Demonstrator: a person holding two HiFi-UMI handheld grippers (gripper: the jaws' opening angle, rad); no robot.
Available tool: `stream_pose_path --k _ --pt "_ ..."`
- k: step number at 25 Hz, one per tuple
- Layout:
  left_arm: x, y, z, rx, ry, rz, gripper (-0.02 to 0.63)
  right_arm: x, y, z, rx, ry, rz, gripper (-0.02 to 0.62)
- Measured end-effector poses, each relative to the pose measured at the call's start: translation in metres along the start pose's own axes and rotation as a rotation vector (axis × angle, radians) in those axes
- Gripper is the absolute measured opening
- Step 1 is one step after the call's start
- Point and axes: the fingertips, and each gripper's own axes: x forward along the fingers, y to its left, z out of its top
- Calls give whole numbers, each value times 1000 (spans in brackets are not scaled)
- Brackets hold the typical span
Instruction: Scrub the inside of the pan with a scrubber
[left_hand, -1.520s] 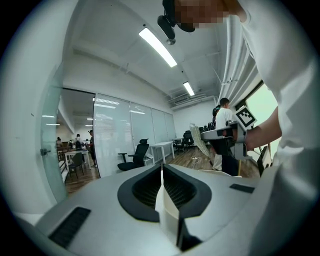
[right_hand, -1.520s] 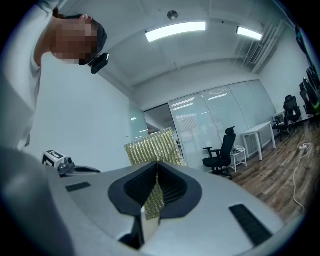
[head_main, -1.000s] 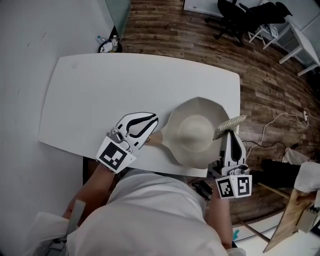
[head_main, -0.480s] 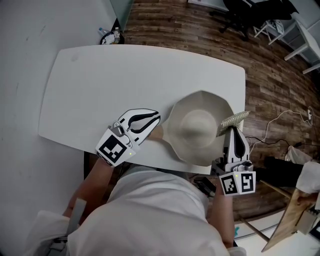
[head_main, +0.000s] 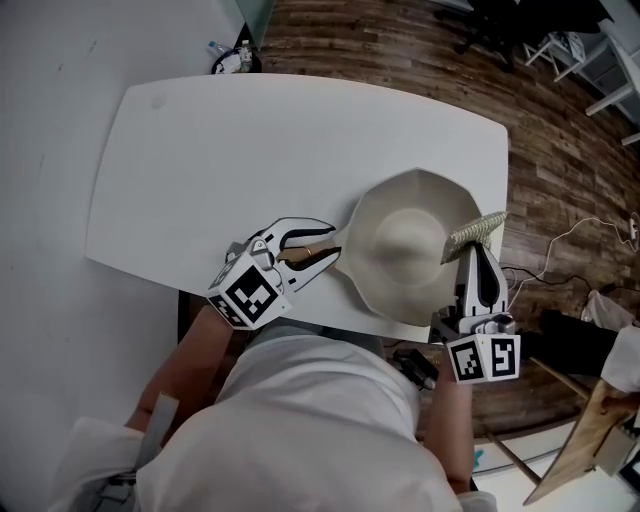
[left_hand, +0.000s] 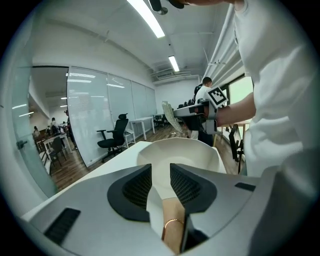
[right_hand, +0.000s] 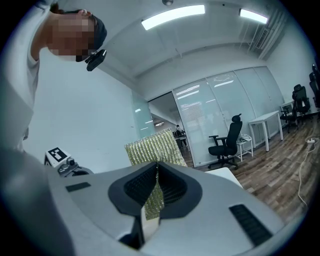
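Observation:
A cream-white pan (head_main: 415, 245) sits near the front edge of the white table (head_main: 230, 150). Its wooden handle (head_main: 300, 255) points left and lies between the jaws of my left gripper (head_main: 336, 240). Those jaws are opening and a gap shows beside the handle (left_hand: 172, 220), so the pads no longer press on it. In the left gripper view the pan's bowl (left_hand: 182, 152) lies straight ahead of the left gripper (left_hand: 160, 167). My right gripper (head_main: 478, 252) hovers over the pan's right rim, shut on a yellow-green mesh scrubber (head_main: 475, 232). The scrubber (right_hand: 150, 147) sticks up from the right gripper (right_hand: 156, 167).
The table's right edge runs just beyond the pan, with wooden floor (head_main: 560, 170) and cables (head_main: 580, 235) below. A small bottle (head_main: 228, 55) stands off the table's far left corner. Office chairs (head_main: 500, 30) stand farther back.
The left gripper's jaws have parted from the pan's handle, which they held shut before. The pan and the right gripper with the scrubber keep about the same places.

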Motion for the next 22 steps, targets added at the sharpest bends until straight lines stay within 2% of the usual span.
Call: stream_pose_path --k 2,7,11,14,22 --pt "4 -4 -4 26 35 -20 103 1 -1 -2 7 3 -2 26" --pt "8 -7 -8 1 79 -69 135 2 -3 -9 21 17 -5 26" --pt "14 -13 -24 20 174 -120 183 -1 -5 -14 27 21 -9 26" --pt "17 -18 -34 32 234 -159 189 0 -4 -14 30 21 -11 26" --pt "28 -31 -60 80 371 -194 218 -4 -5 -17 32 25 -12 26"
